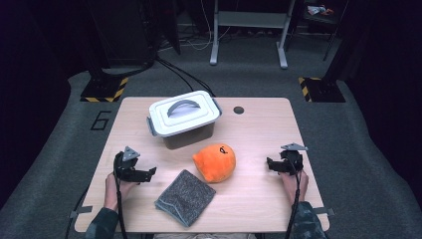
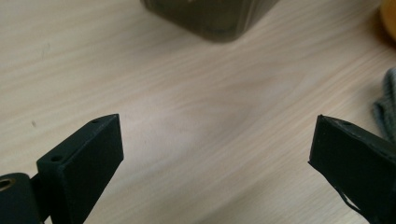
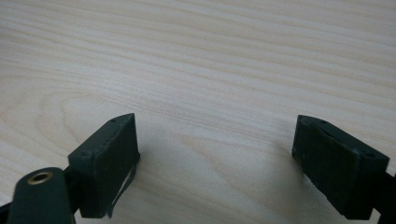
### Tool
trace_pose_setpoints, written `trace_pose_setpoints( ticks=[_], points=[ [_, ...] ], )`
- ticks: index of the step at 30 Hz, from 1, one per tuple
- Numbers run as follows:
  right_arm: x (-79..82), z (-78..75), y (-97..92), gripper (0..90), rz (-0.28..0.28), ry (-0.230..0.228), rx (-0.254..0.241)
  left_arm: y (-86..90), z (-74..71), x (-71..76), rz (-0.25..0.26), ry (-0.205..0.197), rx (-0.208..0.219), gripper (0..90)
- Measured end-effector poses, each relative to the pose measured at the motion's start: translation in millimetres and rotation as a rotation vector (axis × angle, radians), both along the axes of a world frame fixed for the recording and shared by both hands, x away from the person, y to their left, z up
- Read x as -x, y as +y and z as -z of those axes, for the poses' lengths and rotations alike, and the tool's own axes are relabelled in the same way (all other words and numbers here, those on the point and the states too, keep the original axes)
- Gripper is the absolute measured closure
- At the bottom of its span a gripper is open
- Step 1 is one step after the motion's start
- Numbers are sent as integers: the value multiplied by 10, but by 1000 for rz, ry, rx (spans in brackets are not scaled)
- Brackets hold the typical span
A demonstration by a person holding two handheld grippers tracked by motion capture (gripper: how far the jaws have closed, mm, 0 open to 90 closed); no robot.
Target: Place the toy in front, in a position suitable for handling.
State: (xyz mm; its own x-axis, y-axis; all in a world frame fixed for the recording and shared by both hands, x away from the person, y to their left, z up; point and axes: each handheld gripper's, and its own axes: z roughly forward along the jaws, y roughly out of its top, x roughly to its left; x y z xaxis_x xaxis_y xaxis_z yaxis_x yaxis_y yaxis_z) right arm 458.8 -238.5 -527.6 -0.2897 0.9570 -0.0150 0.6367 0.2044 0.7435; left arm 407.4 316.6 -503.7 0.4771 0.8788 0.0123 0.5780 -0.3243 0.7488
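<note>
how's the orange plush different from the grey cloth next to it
The orange plush is bright, rounded and bulges up off the table; the grey cloth is dull, speckled, folded and lies flat. The plush bears a small dark mark; the cloth is plain. Both lie loose between the open grippers, untouched.

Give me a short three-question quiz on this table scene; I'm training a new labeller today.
1. True or false: the lid is on the box.
2. Which thing lies nearest the left gripper? A) cloth B) plush C) box
3. What do the right gripper's jaws hold?

Key
1. True; the white lid with its grey handle sits closed on the box.
2. A; the grey cloth lies just beside its open jaws.
3. Nothing; they stand open over bare table.
</note>
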Motion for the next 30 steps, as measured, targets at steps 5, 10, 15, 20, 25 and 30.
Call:
trace_pose_setpoints(
  ticks=[5,10,15,20,25,30],
  points=[
    [12,-2,13,134,5,-4,4,-4,141,39,-13,20,-13,33],
    [16,-4,30,113,-12,8,-4,4,265,42,-25,37,5,37],
    [0,-13,2,57,-28,40,-39,-15,268,51,-34,37,-7,35],
    [74,-57,1,30,-57,68,-131,-23,269,53,-27,37,-17,24],
    [183,-176,107,10,-115,62,-178,-44,276,58,-40,27,-15,24],
    [293,-377,322,9,-186,33,-156,-55,274,53,-23,32,-14,23]
  ],
)
